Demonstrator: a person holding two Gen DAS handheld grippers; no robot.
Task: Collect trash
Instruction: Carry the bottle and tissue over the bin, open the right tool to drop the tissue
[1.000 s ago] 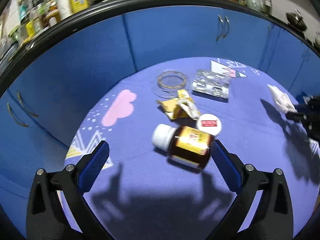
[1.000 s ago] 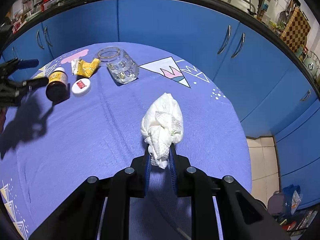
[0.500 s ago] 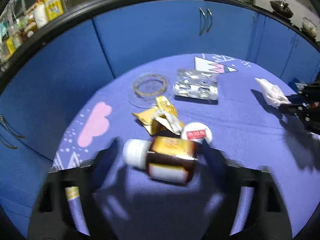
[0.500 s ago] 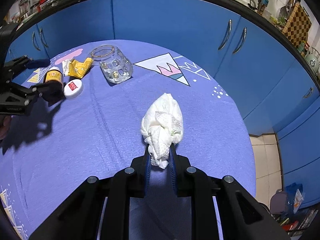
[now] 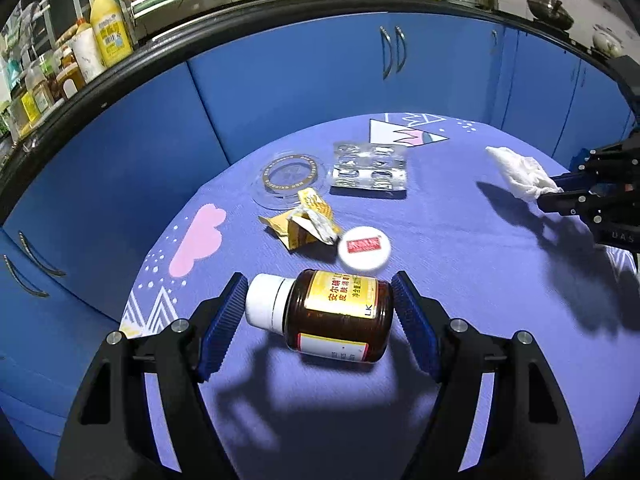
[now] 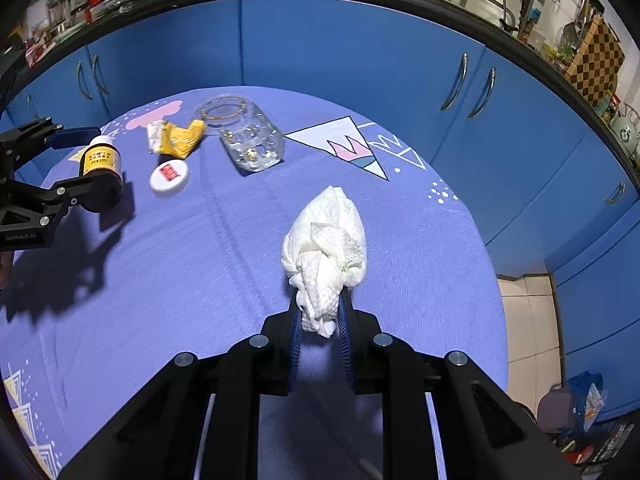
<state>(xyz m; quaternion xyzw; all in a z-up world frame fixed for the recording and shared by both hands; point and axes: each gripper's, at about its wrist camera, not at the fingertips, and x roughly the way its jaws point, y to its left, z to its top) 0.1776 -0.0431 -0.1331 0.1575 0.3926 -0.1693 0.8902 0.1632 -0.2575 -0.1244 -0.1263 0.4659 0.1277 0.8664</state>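
On the round table with the purple patterned cloth [image 5: 460,240], a brown glass medicine bottle with a white cap and yellow label [image 5: 328,314] lies on its side between the blue-padded fingers of the left gripper [image 5: 320,316]. Its jaws stand open around the bottle — the left pad sits just beside the cap, the right pad just beside the base, and I cannot tell whether either is touching. Just beyond the bottle lies a loose white round lid with a red label [image 5: 363,248], and past that a crumpled yellow foil wrapper [image 5: 302,222]. Further back rest an empty silver blister pack [image 5: 370,170] and a clear round plastic lid with a gold ring [image 5: 289,174], side by side near the far edge.

Over on the other side, the right gripper [image 6: 320,322] is closed tight on a crumpled white paper tissue [image 6: 326,248] — the wad bulges out ahead of the fingertips, above the cloth.
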